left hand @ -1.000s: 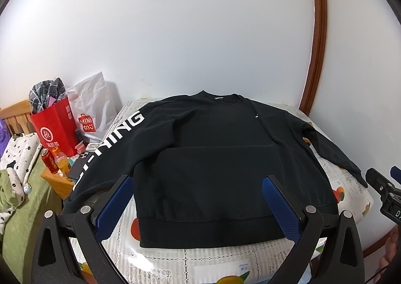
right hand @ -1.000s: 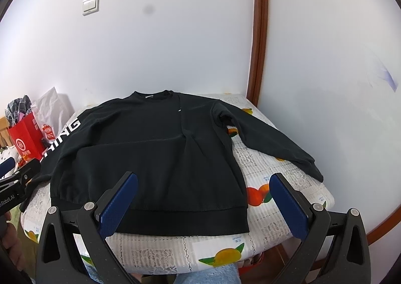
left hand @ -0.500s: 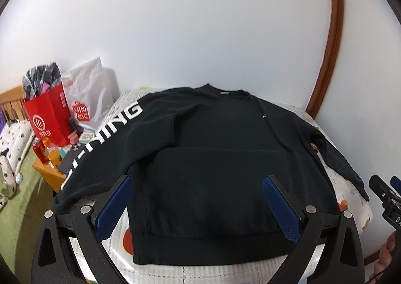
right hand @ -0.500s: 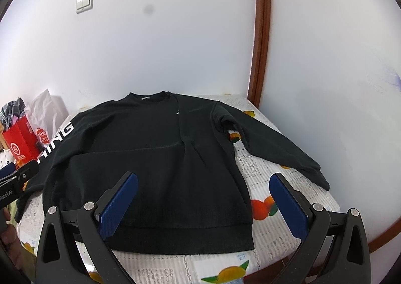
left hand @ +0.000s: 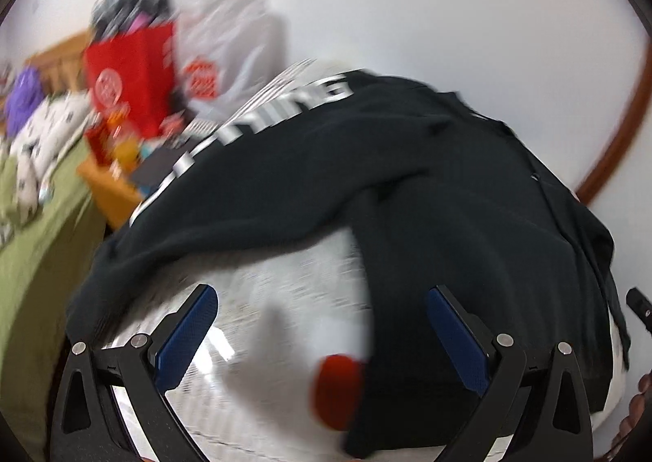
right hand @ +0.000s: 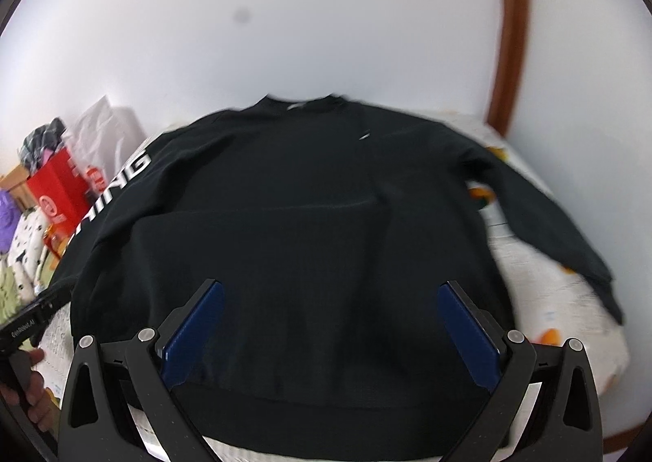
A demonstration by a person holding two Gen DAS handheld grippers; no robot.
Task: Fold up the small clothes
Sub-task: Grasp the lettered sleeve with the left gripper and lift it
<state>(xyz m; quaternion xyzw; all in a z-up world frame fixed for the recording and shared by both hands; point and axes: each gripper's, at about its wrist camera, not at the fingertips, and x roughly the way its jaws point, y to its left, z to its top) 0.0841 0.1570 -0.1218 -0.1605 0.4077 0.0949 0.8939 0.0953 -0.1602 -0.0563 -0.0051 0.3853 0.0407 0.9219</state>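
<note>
We see the black sweatshirt (right hand: 309, 217) spread flat on the bed (right hand: 562, 323). Our left claw (left hand: 322, 335) and right claw (right hand: 331, 331) both gape, grasping nothing.

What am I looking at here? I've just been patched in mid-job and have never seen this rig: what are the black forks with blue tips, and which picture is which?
There is no robot arm. A person holds a two-finger gripper in each hand, and a fisheye camera on each looks forward along its fingers. The black forks with blue pads are those fingers.

One picture is from the left gripper, the other from the right gripper. Both are open and hold nothing.

A black sweatshirt lies spread flat, front up, on a table with a fruit-print cloth. The sleeve with white lettering runs toward a red bag. The left picture is blurred by motion and looks toward that sleeve; the right one looks at the lower front of the sweatshirt.
</note>
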